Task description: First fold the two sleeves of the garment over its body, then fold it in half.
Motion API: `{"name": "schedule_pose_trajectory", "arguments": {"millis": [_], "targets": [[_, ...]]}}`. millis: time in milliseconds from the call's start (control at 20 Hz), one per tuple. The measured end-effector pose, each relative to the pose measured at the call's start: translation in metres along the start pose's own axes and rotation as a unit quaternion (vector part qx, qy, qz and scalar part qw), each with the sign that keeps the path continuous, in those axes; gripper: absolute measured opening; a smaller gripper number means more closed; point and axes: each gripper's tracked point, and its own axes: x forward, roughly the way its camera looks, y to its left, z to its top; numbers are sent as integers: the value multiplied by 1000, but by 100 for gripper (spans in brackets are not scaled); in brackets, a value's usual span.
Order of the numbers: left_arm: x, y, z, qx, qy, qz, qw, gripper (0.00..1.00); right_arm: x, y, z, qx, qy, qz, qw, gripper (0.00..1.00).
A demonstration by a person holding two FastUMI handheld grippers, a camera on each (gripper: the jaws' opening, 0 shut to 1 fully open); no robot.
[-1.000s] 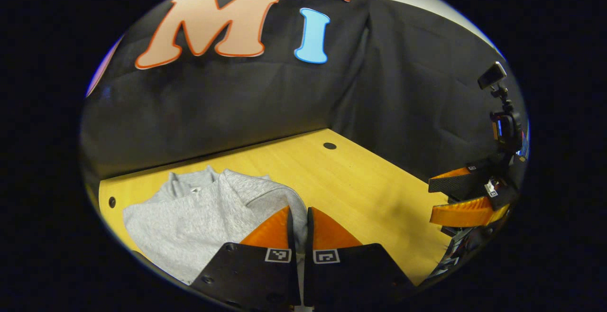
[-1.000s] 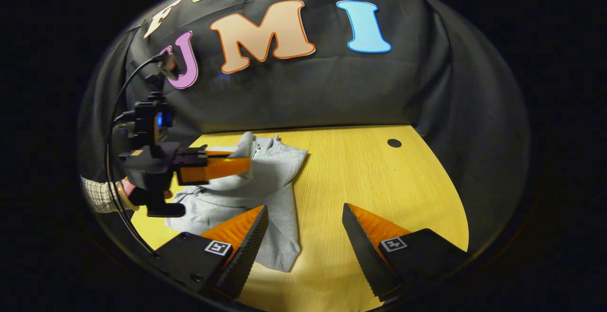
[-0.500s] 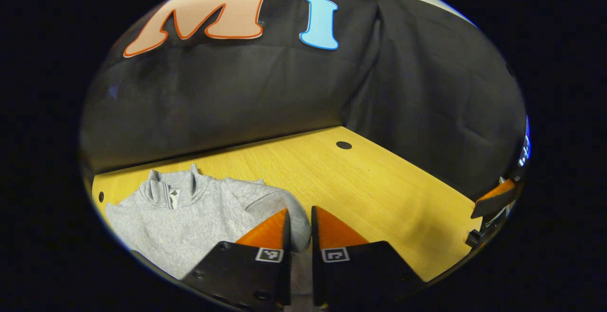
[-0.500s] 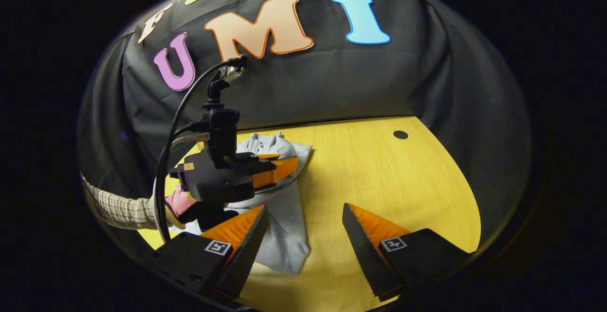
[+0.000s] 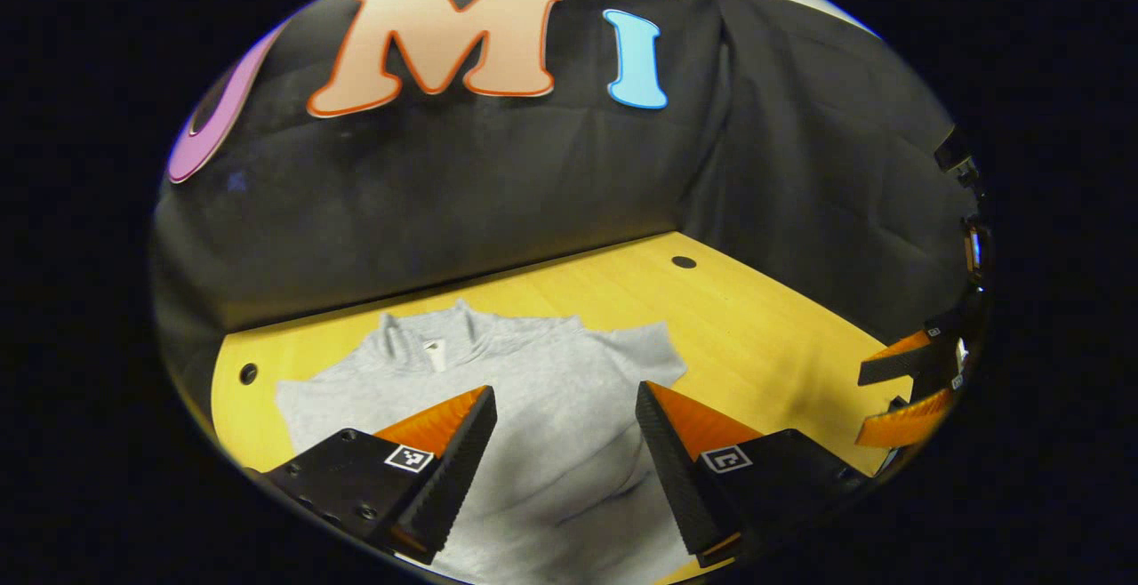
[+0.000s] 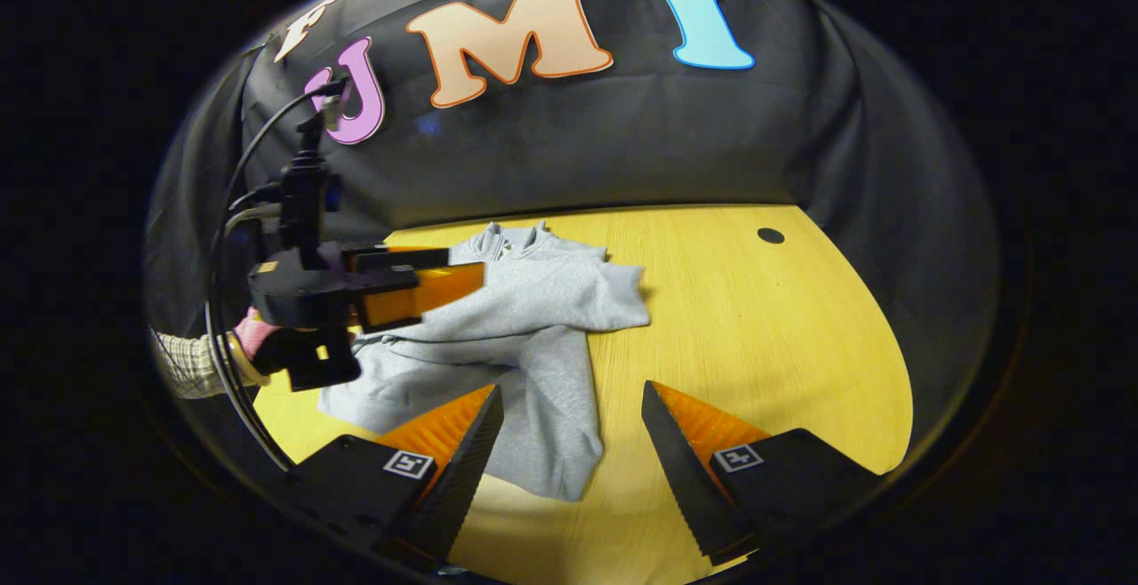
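So the left gripper (image 5: pixel 564 443) has its fingers spread wide with nothing between them, hovering over the grey garment (image 5: pixel 533 407), which sits straight ahead at 12 o'clock from it, collar (image 5: pixel 427 340) toward the back wall. The right gripper (image 6: pixel 569 443) is spread and empty too. From its view the garment lies off at about 11 o'clock on the yellow table (image 6: pixel 756 327), with one sleeve (image 6: pixel 551 425) hanging down toward the near edge, nearly between the right gripper's fingers, so I'd guess the right one is better placed to grab that sleeve and flip it over the body. The other sleeve looks already laid across the chest, ending at about 1 o'clock of the pile. The long axis of the loose sleeve runs roughly 12 to 6. Writing-wise, there's a small tag (image 5: pixel 436 354) inside the collar, too tiny to read.
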Motion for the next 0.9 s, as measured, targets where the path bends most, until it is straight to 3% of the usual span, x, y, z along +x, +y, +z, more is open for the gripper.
{"name": "schedule_pose_trajectory", "arguments": {"millis": [50,450,700,900], "targets": [[-18,14,-8,-1,3,13,1000,93,2,3,-6,0,4,1,1000,95],[-138,87,-118,-37,71,109,991,93,24,23,-54,-25,42,3,999,98],[-184,96,-197,-106,115,131,979,93,39,28,-88,-36,70,-6,997,95],[-196,99,-232,-136,137,143,971,93,47,26,-105,-40,87,-19,995,98]]}}
